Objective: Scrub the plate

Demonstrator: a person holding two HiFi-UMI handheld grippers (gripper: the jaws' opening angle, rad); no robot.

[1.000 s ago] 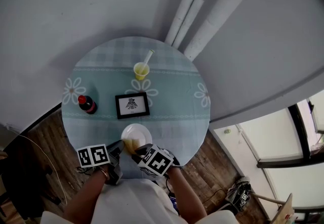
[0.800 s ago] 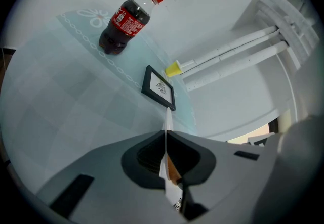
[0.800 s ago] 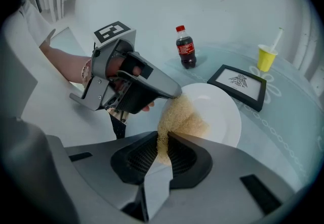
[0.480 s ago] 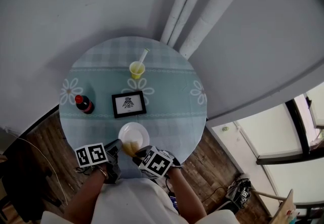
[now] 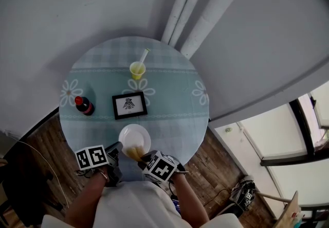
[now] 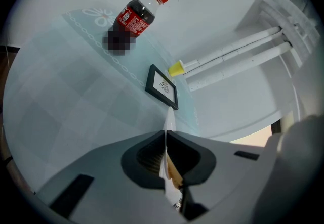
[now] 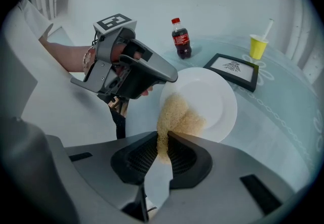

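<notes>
Left gripper point(image 6: 165, 139) clamped on round white ceramic plate's point(image 5: 134, 133) rim; right gripper point(image 7: 163, 142) pinching tan fibrous scrub pad point(image 7: 178, 113) on the plate.

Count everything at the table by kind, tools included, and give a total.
Plate: 1
Sponge: 1
Bottle: 1
Cup: 1
Straw: 1
Frame: 1
Tools: 2, left tool and right tool
Total: 8
</notes>
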